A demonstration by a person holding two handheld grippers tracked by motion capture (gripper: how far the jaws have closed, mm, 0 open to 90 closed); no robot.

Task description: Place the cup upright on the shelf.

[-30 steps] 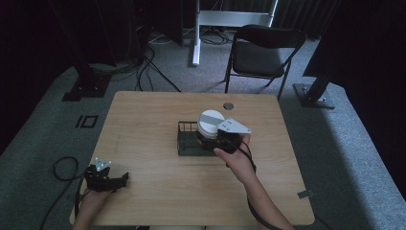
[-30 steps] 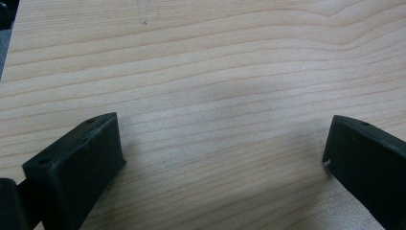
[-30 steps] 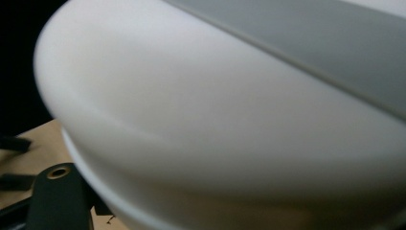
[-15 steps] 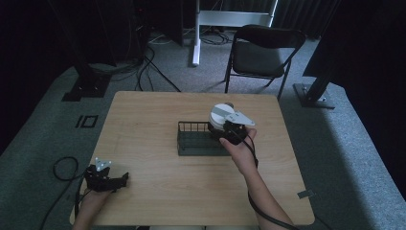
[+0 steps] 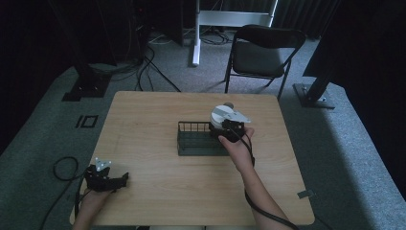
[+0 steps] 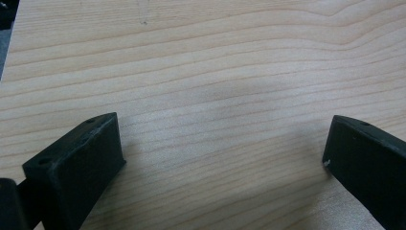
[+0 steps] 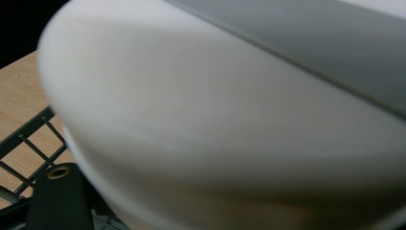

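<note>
Bowl: high view, right of centre; white, held by the right gripper at the right end of the black wire rack.
Handling: likely rigid, smooth, breakable; best pinched at the rim.
Rack contents: looks empty; hard to tell.
Left gripper: lower left, on the tabletop.
Left gripper view: jaws spread wide over bare wood, holding nothing.
Right gripper view: bowl close against the lens, blurred; one jaw lower left by rack wires.

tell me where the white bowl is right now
In the high view the white bowl is held by the right gripper at the right end of the black wire rack, right of the table's centre.
</note>
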